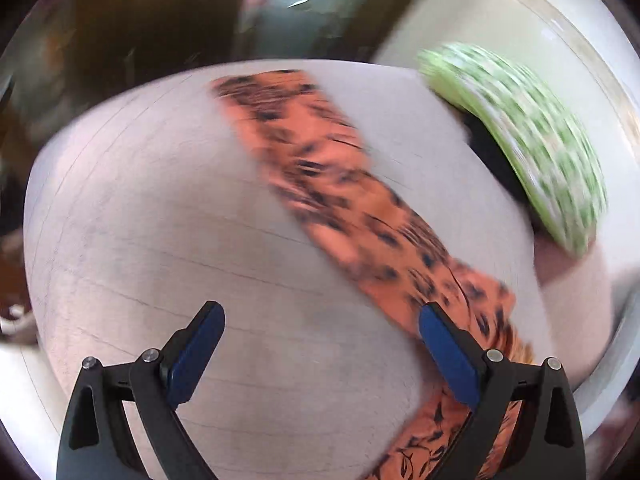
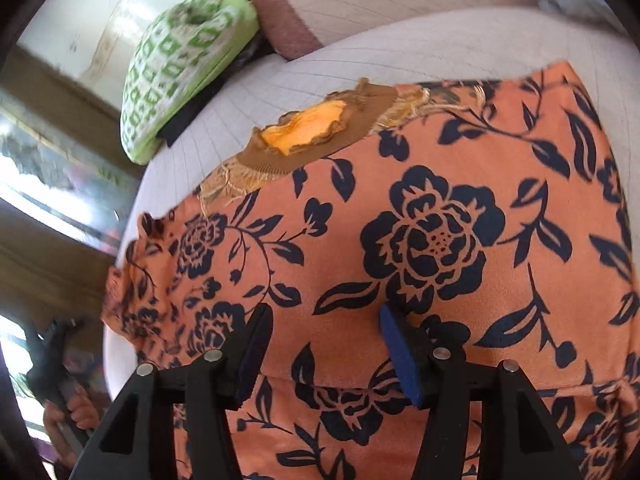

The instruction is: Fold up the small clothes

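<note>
The orange flowered garment (image 2: 420, 240) is lying spread on the pale striped bed cover (image 2: 400, 52), its brown neck trim (image 2: 320, 128) pointing away from the right gripper (image 2: 324, 324), and in the left wrist view it is showing as a long orange band (image 1: 320, 184) crossing the cover. The right gripper is hovering low over the cloth with its jaws wide apart and nothing between them; the left gripper (image 1: 320, 328) is also standing wide and empty, over bare cover just beside the garment's edge. The left view is smeared by motion, so exactly where that edge lies under the left fingers is hard to tell. A green patterned cushion (image 2: 176, 80) is sitting at the far side, well clear of the work. To do this step well, each gripper is probably needing a pinch on a single layer at an outer edge or corner, not mid-panel, where the pads would bunch the fabric. Lifting both sides evenly and laying edge onto edge should be keeping the fold square and the print flat.
</note>
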The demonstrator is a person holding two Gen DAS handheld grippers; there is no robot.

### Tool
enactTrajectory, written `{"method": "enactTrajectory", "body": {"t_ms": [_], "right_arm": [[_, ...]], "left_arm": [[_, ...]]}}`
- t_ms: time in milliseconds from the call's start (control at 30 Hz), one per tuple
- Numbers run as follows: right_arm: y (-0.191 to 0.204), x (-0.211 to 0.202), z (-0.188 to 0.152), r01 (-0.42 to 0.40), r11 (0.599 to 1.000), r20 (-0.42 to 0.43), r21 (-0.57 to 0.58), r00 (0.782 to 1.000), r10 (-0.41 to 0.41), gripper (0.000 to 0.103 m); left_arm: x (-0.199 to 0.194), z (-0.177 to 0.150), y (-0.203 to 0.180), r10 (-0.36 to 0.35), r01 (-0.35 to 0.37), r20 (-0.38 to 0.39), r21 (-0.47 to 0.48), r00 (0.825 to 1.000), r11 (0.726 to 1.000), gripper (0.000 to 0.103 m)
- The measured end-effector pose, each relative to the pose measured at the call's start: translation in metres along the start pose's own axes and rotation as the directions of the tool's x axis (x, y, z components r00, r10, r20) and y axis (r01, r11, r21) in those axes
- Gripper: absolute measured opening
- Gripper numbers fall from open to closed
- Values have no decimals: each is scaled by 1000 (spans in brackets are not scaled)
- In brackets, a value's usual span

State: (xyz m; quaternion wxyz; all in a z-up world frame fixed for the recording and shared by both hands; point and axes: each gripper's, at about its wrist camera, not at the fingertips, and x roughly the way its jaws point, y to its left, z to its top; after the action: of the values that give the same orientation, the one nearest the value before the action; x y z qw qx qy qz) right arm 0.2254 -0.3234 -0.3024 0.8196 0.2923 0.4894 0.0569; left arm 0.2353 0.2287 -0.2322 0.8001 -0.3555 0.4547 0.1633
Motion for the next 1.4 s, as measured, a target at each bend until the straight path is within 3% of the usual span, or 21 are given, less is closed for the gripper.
{"method": "enactTrajectory", "body": {"t_ms": [167,233,367,433,567,633,700,800,933,1100,1300,1400], "right_arm": [[9,1,-3,7,999,12,-38,1000,-6,67],[11,1,-3,17,998,12,-56,1000,-16,68],[11,1,-2,15,998,7,-60,1000,-15,70],[11,3,-2,10,998,5,-57,1000,-10,73],[15,5,-2,14,997,3,-70,1000,-14,75],[17,6,-2,18,997,4,-80,1000,-18,76],[17,6,-2,16,997,5,-79,1000,-16,76],[12,5,-1,-15,999,9,-40,1000,15,76],[-8,-4,5,-121,989,42,88,992,117,75],[-44,-40,16,-188,955,215,229,967,139,75],[-91,-97,27,-289,883,380,371,914,140,75],[-109,-123,29,-316,859,425,401,895,131,75]], "left_arm": [[2,60,30,-33,32,-6,-63,999,998,98],[14,84,33,-84,80,-45,-86,995,993,98],[43,105,35,-126,109,-99,-164,987,981,93],[59,110,36,-114,91,-117,-180,987,979,63],[71,118,37,-123,110,-62,-180,990,978,55],[79,125,31,-119,110,-54,-148,991,983,24],[85,127,31,-87,78,-52,-144,995,986,9],[87,126,21,-51,48,-26,-93,998,995,6],[69,122,4,-14,14,31,-23,999,1000,5],[25,113,-46,-40,27,94,136,995,990,5],[-38,79,-132,-157,108,123,335,980,936,5],[-73,41,-181,-222,151,109,452,969,879,5]]}}
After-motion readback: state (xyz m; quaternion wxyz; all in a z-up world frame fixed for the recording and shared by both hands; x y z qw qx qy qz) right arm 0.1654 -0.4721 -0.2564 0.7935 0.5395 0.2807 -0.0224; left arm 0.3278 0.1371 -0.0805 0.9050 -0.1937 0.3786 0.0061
